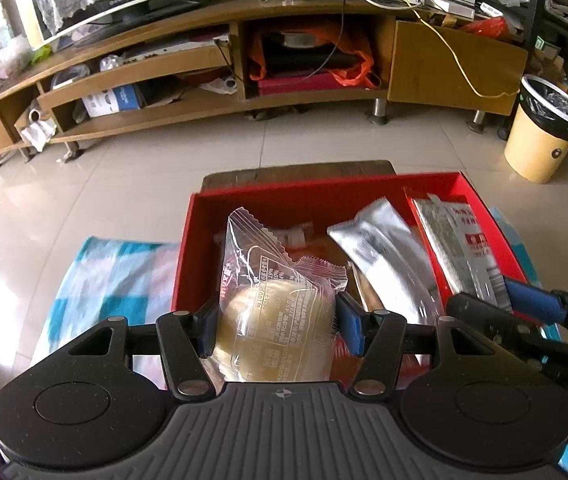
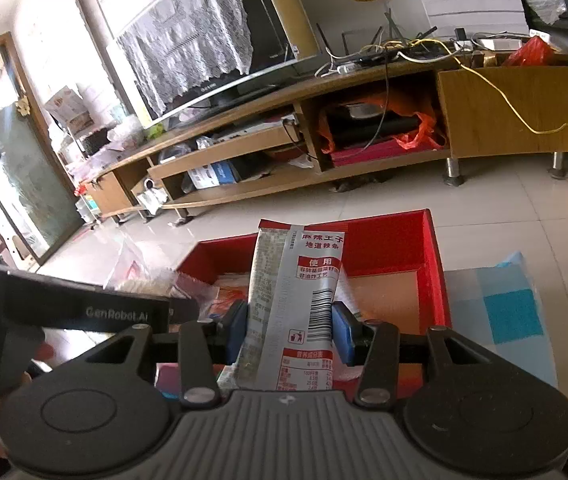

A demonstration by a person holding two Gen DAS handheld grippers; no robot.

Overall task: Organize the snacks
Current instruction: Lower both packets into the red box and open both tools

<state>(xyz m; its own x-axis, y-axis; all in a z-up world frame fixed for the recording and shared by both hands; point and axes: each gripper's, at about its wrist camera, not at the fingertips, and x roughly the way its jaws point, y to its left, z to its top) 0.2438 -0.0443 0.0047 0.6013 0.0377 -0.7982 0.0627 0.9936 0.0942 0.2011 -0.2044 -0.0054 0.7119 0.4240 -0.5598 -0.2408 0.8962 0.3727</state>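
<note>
Here the red box (image 1: 188, 240) sits on a checked cloth (image 1: 104, 280), bare tile floor (image 1: 124, 184) around it. Angled down over it, the left gripper (image 1: 278, 320) clamps a clear-wrapped pastry (image 1: 276, 328); the right gripper (image 2: 290, 332), shallower, pinches a grey snack packet (image 2: 304, 280).

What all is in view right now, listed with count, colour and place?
red box: one, red, on the checked cloth
round pastry in clear wrapper: one, pale yellow, held over the box
spicy strip packet: one, silver and red, held over the box
silver pouch: one, inside the box
checked cloth: one, blue and white, under the box
TV stand: one, wooden, far side
waste bin: one, cream, right
left tool: grips pastry
right tool: grips packet
</note>
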